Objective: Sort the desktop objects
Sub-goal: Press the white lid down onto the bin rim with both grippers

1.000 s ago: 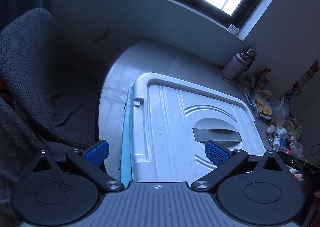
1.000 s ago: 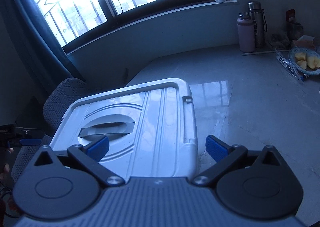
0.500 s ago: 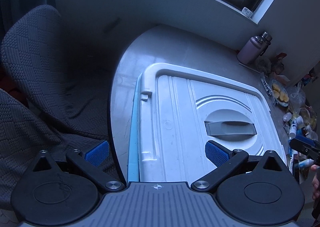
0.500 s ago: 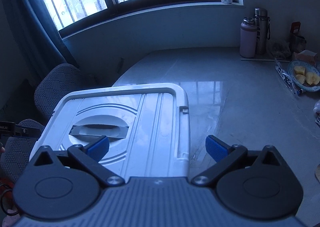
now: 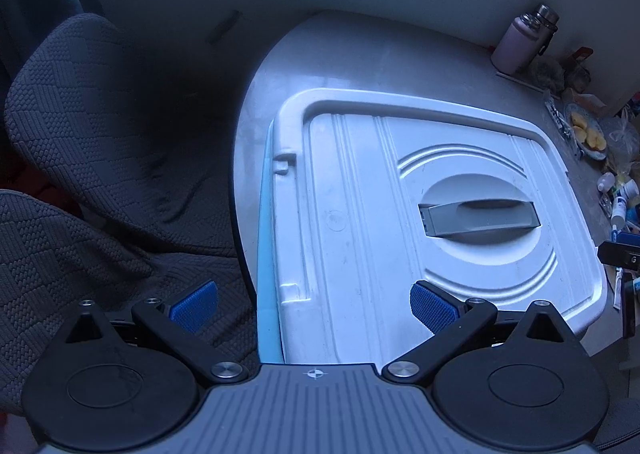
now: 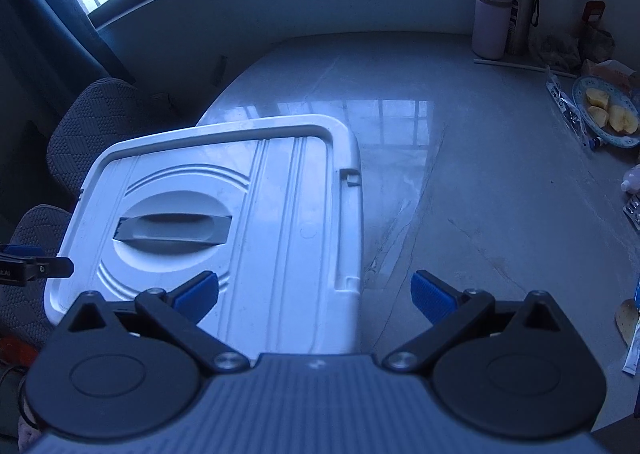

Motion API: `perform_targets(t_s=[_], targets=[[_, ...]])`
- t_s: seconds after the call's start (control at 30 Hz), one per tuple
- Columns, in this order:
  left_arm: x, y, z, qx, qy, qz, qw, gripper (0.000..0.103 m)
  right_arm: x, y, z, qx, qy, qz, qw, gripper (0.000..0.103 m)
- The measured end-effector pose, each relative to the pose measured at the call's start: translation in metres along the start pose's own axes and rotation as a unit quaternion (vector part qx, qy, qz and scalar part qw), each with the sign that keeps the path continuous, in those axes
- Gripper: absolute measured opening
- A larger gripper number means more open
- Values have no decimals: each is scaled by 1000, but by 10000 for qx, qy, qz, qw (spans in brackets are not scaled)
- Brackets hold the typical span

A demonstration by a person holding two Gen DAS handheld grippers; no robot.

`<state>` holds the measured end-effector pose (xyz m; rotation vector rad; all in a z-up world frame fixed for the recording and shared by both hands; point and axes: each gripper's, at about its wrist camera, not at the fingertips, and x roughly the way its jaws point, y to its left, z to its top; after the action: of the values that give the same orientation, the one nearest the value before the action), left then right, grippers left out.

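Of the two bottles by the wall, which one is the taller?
The steel bottle, standing right of the shorter pink bottle, rises above it and has a dark strap hanging down its side.

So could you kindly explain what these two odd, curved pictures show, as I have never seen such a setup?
A person holds a two-finger gripper in each hand, and each carries a wide-angle camera looking forward along its fingers. One picture comes from the left gripper, the other from the right gripper; the blue pads are their fingertips. Both are open and hold nothing. Below them a white-lidded storage box with a grey handle sits on a pale table. At the far side stand two flasks and a plate of fruit pieces. A dark chair stands beside the table.
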<state>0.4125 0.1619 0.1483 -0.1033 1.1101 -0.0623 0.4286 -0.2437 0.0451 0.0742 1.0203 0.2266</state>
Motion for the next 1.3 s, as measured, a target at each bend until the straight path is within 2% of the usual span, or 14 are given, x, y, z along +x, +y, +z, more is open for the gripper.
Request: perform_targets(t_s=[0.37,0.5,0.57,0.6,0.63,0.7,0.83,1.3], targets=[[9,1,-13,-152,231,-40,9996,103,5,-9,1,201,59,75,9998,103],[12,3,-14,-187,254,-43,9995,103,11,-12,4,225,124,157,9995,98],[12,4,-14,-204,250,-68,9995,103,17,-13,4,209,220,181,9994,94],[12,5,-14,-215,250,-78,9994,103,20,-14,4,200,267,195,9993,87],[12,5,-14,-222,248,-83,9994,103,20,-13,3,195,280,225,9992,75],[12,4,-14,-210,235,-71,9995,103,22,-12,1,183,307,284,9990,62],[12,4,-14,-225,213,-63,9995,103,21,-12,0,155,313,324,9989,51],[9,6,-15,-193,192,-72,9996,103,14,-7,-7,53,359,254,9990,51]])
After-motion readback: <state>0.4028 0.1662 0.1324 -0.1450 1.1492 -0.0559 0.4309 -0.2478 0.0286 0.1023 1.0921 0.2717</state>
